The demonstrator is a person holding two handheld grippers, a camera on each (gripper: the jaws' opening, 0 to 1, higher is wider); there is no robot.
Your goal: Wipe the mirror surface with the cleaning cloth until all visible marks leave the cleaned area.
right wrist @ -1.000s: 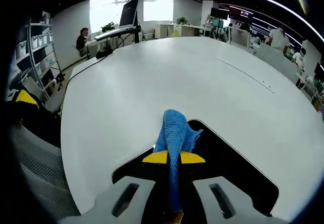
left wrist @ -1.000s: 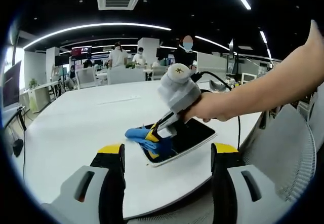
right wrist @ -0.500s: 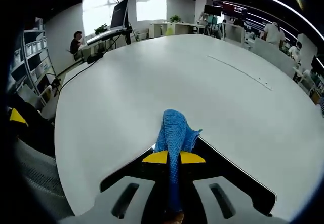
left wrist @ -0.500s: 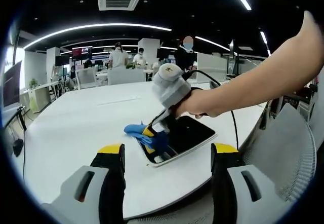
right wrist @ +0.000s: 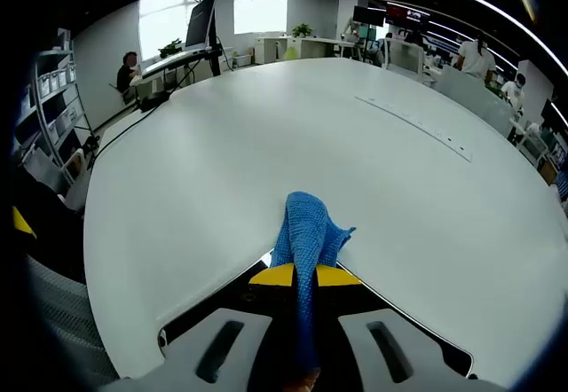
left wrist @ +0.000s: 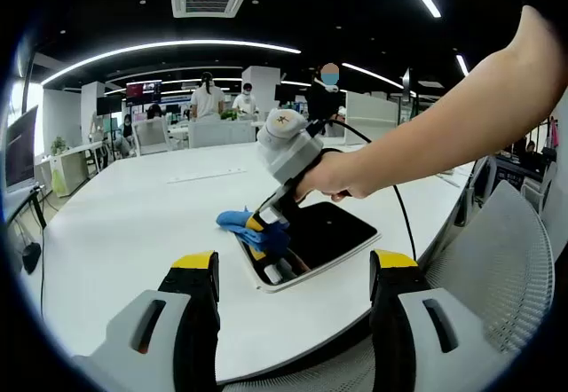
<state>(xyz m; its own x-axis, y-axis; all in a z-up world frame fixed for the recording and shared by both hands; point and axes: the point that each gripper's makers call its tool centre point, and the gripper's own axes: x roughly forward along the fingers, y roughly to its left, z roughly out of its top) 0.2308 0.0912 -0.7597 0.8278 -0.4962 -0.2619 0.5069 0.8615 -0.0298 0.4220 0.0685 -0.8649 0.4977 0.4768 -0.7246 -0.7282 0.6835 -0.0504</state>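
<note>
A dark rectangular mirror (left wrist: 321, 237) with a white rim lies flat on the white table (left wrist: 133, 223). A blue cleaning cloth (left wrist: 253, 228) rests on its far-left end, partly spilling onto the table. A person's hand holds my right gripper (left wrist: 260, 230), which is shut on the cloth and presses it down on the mirror. From that gripper's own camera the cloth (right wrist: 306, 232) runs up between the yellow-tipped jaws of the right gripper (right wrist: 303, 276), over the mirror's corner (right wrist: 390, 321). My left gripper (left wrist: 293, 268) hovers open near the table's edge, nothing between its jaws.
A grey mesh chair back (left wrist: 515, 259) stands close on the right. A black cable (left wrist: 399, 215) trails from the right gripper. Several people (left wrist: 207, 99) stand at desks far behind. A long thin strip (right wrist: 413, 126) lies on the table further off.
The right gripper has dragged the cloth along the mirror toward its far-left end. The left gripper has stayed where it was.
</note>
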